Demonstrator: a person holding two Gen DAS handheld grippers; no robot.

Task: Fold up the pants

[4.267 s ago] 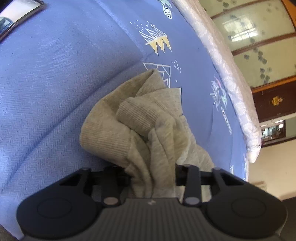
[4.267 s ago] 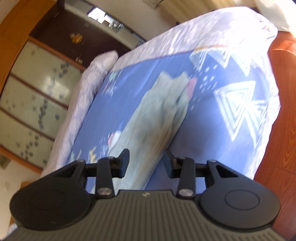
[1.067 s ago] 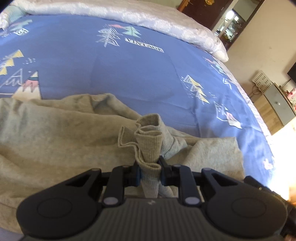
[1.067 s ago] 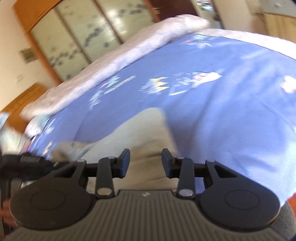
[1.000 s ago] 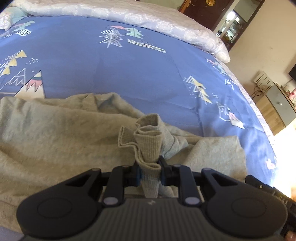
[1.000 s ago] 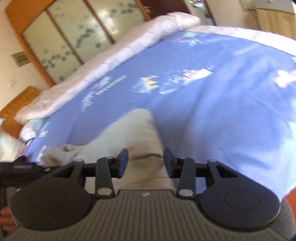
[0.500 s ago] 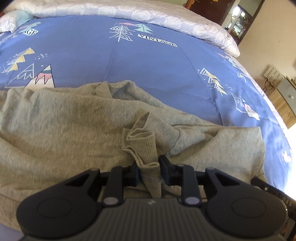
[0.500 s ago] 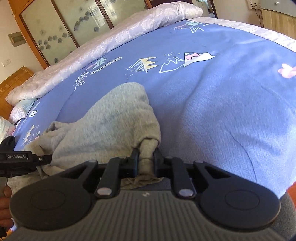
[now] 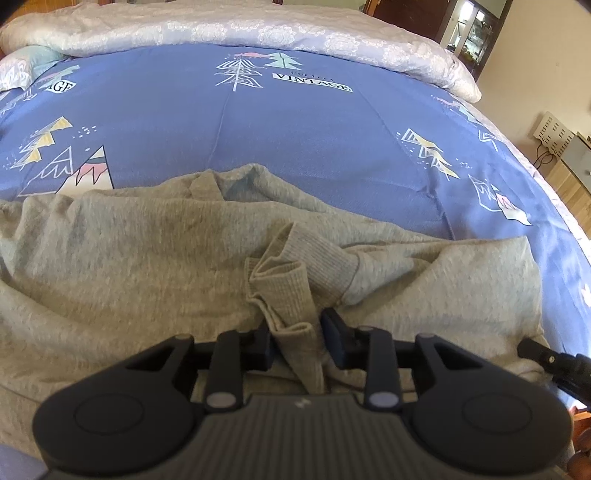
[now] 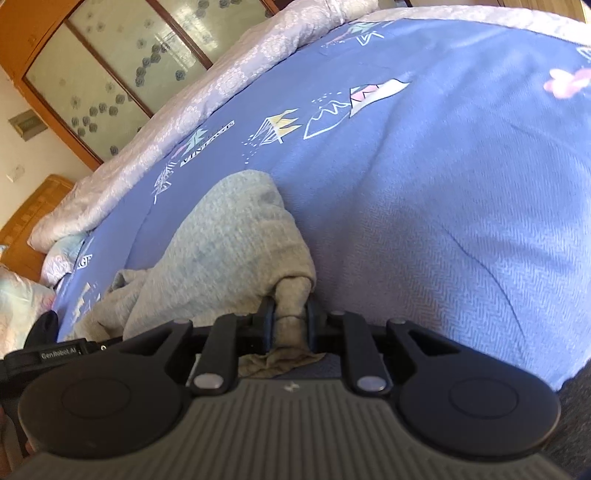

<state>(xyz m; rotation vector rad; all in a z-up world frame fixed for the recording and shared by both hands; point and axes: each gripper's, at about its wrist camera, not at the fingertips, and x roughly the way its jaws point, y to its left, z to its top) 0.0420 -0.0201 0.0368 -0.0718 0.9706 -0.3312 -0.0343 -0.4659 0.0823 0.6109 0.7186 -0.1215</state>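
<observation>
Grey sweatpants (image 9: 147, 258) lie spread and rumpled on the blue patterned bedsheet (image 9: 295, 129). In the left wrist view a ribbed cuff (image 9: 284, 280) of them droops between the jaws of my left gripper (image 9: 298, 338). Those jaws are opening, and a small gap shows beside the right finger. In the right wrist view my right gripper (image 10: 290, 314) is shut on a bunched edge of the pants (image 10: 229, 251), low over the sheet (image 10: 443, 184). Each gripper's body shows at the edge of the other's view.
A white rolled quilt (image 9: 295, 29) runs along the far side of the bed. A wardrobe with patterned glass doors (image 10: 129, 66) and a wooden headboard (image 10: 33, 210) stand behind. A pillow (image 10: 14, 295) lies at the left. A low cabinet (image 9: 569, 155) stands right of the bed.
My right gripper has gone from open above the pants to shut on their edge, and has sunk. The left jaws have widened and the upright cuff has slumped onto the cloth.
</observation>
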